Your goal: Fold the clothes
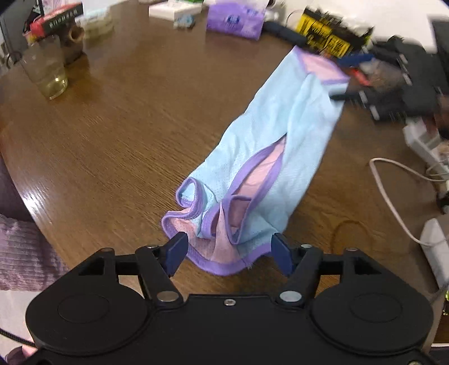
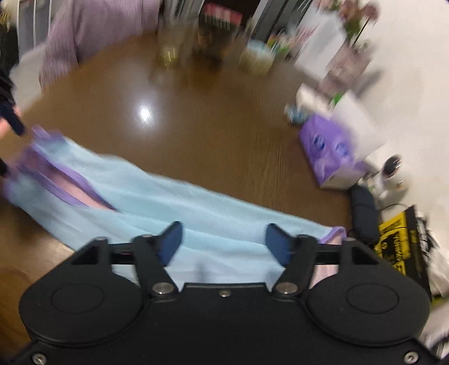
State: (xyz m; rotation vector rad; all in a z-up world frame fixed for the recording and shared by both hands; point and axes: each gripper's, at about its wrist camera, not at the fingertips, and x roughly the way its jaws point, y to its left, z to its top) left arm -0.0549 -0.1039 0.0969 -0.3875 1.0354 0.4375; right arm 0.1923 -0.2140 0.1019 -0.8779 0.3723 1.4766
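Your left tongs (image 1: pixel 229 252) stand wide open and grasp nothing; the purple hem of the light blue garment (image 1: pixel 280 146) lies between the fingers. Your right tongs (image 2: pixel 223 241) are also wide open, over the other end of the garment. The garment lies stretched out long on the brown desk (image 1: pixel 126 126), near a glass (image 1: pixel 45 73) and a purple packet (image 1: pixel 235 19).

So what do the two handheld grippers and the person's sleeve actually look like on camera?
Both the left gripper and right gripper look alike: matte black bodies with two round raised discs, black linkage arms on silver pivot pins, and dark blue finger pads. A braided black cable leaves the left one. The sleeve is ribbed lilac knit.
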